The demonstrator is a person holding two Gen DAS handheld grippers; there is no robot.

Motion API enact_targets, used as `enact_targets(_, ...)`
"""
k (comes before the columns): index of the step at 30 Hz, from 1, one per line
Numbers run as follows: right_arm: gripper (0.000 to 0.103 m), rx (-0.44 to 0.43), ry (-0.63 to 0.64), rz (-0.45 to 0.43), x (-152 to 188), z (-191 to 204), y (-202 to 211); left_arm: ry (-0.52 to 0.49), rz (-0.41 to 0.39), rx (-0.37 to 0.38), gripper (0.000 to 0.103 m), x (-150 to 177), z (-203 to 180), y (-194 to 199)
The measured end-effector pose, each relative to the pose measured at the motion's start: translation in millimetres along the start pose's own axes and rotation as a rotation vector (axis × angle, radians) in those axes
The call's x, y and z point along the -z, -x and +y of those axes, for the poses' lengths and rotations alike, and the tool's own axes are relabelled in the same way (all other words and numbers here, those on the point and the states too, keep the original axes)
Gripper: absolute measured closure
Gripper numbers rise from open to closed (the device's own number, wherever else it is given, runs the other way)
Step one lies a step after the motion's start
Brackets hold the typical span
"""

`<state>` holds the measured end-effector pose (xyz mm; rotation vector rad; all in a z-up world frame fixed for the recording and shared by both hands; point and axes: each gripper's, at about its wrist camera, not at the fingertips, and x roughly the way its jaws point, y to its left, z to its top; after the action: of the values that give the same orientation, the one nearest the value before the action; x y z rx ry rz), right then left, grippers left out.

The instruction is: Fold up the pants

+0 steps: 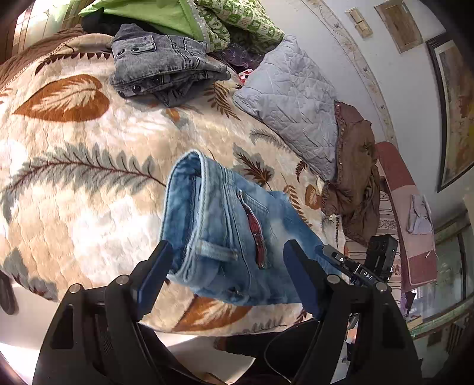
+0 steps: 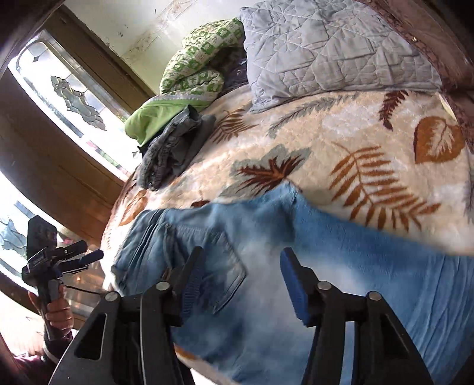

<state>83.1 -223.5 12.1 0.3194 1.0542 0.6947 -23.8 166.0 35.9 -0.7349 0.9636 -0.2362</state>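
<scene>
Light blue jeans lie on the leaf-patterned blanket near the bed's front edge, waistband end folded over with a red pocket trim showing. My left gripper is open, its blue fingers either side of the waistband end, not closed on it. In the right wrist view the jeans spread flat across the blanket, back pocket up. My right gripper is open just above the seat of the jeans. The left gripper shows at the left, held in a hand.
Folded grey jeans lie at the far side of the bed, also seen in the right wrist view. A grey quilted pillow, a green patterned quilt and a brown cloth sit along the head. Windows are at the left.
</scene>
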Motion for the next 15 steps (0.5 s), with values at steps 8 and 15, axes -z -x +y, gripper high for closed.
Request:
enact_targets(8, 0.041, -0.223, -0.358, 0.131, 94.5, -30.8, -18.0, 0.191, 0.073, 0.090, 0.021, 40.1, 4.4, -44.1)
enact_targets(15, 0.035, -0.323, -0.555, 0.114, 101.4, -42.2, -49.3, 0.222, 0.103, 0.021, 0.021, 35.8, 6.1, -75.6)
